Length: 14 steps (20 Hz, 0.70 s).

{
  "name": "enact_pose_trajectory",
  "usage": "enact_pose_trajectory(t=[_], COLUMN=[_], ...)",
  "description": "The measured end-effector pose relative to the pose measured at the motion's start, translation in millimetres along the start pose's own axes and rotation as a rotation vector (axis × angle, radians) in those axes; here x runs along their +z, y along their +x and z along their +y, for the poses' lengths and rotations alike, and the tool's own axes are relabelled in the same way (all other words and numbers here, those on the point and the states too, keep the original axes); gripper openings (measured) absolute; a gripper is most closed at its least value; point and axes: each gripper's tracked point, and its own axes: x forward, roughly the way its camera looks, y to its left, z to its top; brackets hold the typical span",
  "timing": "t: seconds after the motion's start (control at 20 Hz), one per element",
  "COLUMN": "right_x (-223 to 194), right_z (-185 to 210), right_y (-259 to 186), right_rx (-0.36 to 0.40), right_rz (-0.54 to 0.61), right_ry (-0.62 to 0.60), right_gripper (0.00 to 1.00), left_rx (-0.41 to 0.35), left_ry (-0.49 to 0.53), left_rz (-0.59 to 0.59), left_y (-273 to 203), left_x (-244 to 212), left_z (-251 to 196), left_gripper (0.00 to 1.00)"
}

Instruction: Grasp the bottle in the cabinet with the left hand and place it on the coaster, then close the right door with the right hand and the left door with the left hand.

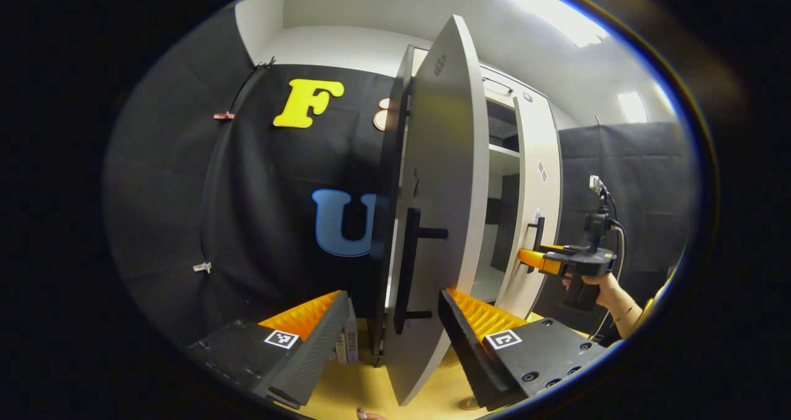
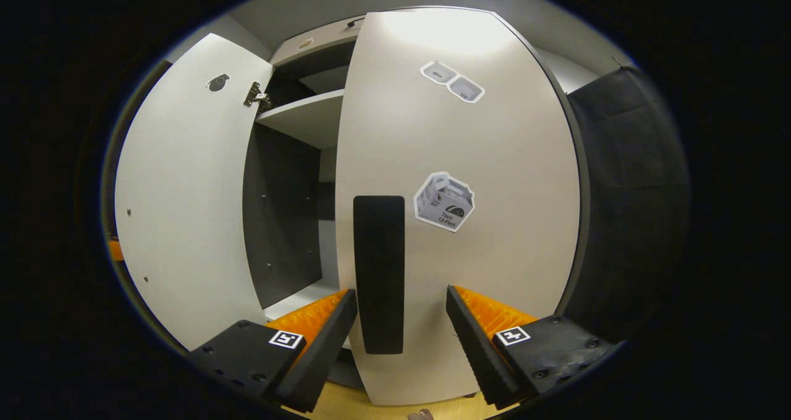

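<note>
Fingers of the left gripper (image 1: 393, 330) stand wide apart on either side of the left door (image 1: 442, 210), whose edge and long dark handle (image 1: 411, 272) run up between them with a gap on both sides, so nothing is gripped. That spread suits a push better than a grasp: the door is seen nearly edge-on, swung well out from the cabinet (image 1: 503, 179), and a gripper straddling its edge can lean on the panel when its turn comes.

In the right gripper view, the fingers of the right gripper (image 2: 401, 330) are likewise wide, framing the dark vertical handle (image 2: 378, 272) of the right door (image 2: 469, 222) without pressing on it. This door is angled partly toward closed, though a dark gap of cabinet interior shows between it and the left door (image 2: 185, 191), so it is not yet shut. From the left gripper view, the right gripper (image 1: 559, 260) is held by a hand (image 1: 596, 284) just at that door's outer face, which fits the closing of the right door being the step in hand.

The bottle and the coaster cannot be made out; the shelf (image 2: 303, 117) and the cabinet floor look bare, so the bottle appears to be out already. Both doors are plain pale panels; the right one carries small stickers (image 2: 445, 201). The yellowish counter (image 1: 364, 389) lies below.
</note>
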Motion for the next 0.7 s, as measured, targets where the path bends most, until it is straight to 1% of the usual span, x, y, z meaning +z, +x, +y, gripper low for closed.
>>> enact_pose_trajectory(t=[0.05,0.1,0.15,0.3,0.35,0.4,0.55,0.7], right_x=[3.0,6.6,10.3,18.6,21.5,23.7,30.5,34.6], right_z=[-3.1,-5.7,-9.0,-20.0,-22.5,-24.5,-35.0,-38.7], right_y=[-12.1,-25.3,-37.0,-61.6,-68.1,-74.0,-92.5,-99.5], right_rx=[-0.004,-0.006,-0.009,-0.022,-0.024,-0.023,-0.03,-0.031], right_rz=[-0.009,-0.018,-0.025,-0.034,-0.039,-0.041,-0.05,-0.058], right_ry=[-0.008,-0.019,-0.03,-0.046,-0.038,-0.027,-0.018,-0.043], right_gripper=[0.97,0.98,0.98,0.98,0.98,0.98,0.97,0.97], left_rx=[-0.014,-0.027,-0.045,-0.116,-0.126,-0.122,-0.134,-0.172], left_ry=[0.01,0.014,0.013,-0.025,-0.047,-0.059,-0.056,-0.038], left_rz=[0.002,0.003,0.0,-0.005,-0.009,-0.005,-0.015,-0.02], left_y=[2.3,5.2,7.3,14.2,19.6,24.4,35.7,47.4], left_x=[-1.2,-1.1,-0.7,-4.2,-4.6,-8.0,-7.5,-10.1], left_z=[-5.3,-11.2,-19.4,-44.4,-49.7,-50.8,-64.5,-84.2], left_gripper=[0.93,0.89,0.93,0.93,0.88,0.93,0.93,0.93])
